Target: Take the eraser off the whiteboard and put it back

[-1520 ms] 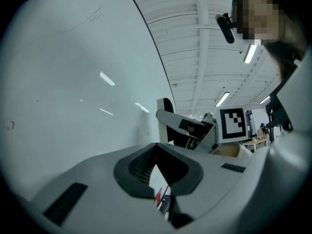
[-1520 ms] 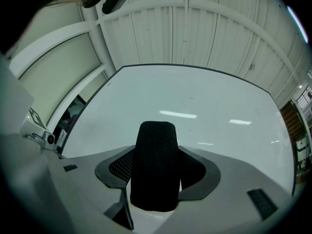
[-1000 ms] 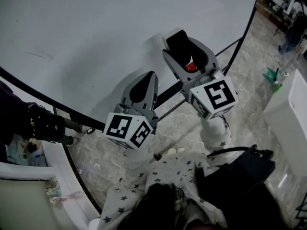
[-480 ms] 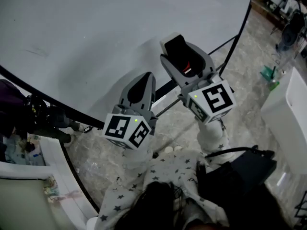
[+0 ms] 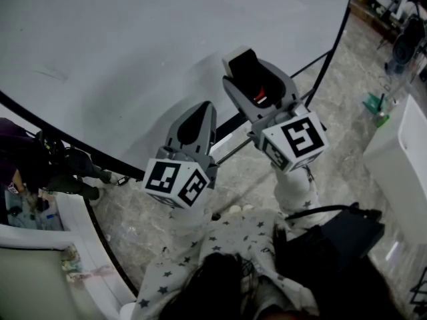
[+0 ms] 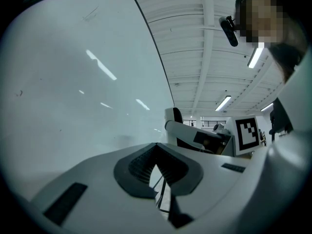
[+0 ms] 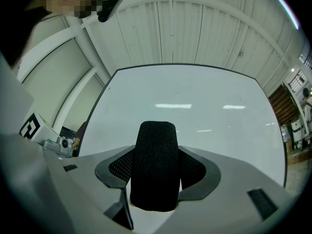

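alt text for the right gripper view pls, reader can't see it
The right gripper is clamped on a black felt eraser, which stands upright between its jaws at the centre of the frame. Behind it a whiteboard fills most of the view, with a white ribbed ceiling above.

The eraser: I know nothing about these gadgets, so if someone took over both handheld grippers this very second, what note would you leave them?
Right gripper: shut on the black eraser, which it holds in front of the whiteboard. I cannot tell whether the eraser touches the board.
Left gripper: shut, with nothing in it, held beside the right one near the board's lower edge.
Done: the eraser is off the board and in the right grip.
Left to do: set the eraser back on the whiteboard, open the right gripper and draw it away.
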The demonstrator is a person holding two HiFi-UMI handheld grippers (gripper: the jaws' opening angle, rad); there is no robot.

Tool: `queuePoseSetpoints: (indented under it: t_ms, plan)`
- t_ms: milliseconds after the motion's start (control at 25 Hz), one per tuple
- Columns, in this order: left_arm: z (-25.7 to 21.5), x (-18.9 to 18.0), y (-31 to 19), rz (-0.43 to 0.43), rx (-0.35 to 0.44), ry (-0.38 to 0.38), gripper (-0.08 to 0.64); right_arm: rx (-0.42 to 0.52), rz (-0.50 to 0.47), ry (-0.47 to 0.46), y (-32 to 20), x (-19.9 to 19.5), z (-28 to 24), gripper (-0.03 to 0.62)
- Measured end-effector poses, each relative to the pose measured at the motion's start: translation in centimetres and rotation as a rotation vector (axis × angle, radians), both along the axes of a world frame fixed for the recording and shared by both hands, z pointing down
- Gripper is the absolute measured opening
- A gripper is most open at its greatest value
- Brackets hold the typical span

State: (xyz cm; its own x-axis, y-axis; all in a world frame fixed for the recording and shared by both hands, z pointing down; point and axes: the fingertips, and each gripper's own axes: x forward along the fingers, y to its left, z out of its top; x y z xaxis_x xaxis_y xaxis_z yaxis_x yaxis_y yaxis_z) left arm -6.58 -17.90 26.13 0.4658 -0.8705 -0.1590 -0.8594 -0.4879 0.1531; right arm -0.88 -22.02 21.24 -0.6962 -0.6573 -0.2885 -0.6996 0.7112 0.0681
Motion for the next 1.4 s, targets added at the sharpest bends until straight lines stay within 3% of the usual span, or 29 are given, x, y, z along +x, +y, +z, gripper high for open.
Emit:
queuePoseSetpoints:
  t_ms: [640,1040,1240,1400]
  plan:
    - [-1.4,-0.4,-0.9,-0.011,0.027,-0.005,0.002,0.032,-0.016,0.01,-0.8,-0.5,-1.1,0.259]
    - [-2.5,-1.8,-3.6,-0.024,0.022,-0.004,0.002,0.094,-0.044,0.016,-3.6,-2.7,-3.8,0.259]
    - [-2.6,-4.8,-4.9,-0.032,0.018,0.004,0.002,0.13,-0.056,0.03,-5.3,-6.4,-4.6,0.259]
    - [-3.0,-5.4,-4.8,-0.037,0.028,-0.001,0.002,0.164,-0.039,0.03,-5.3,-7.0,-5.4,0.259]
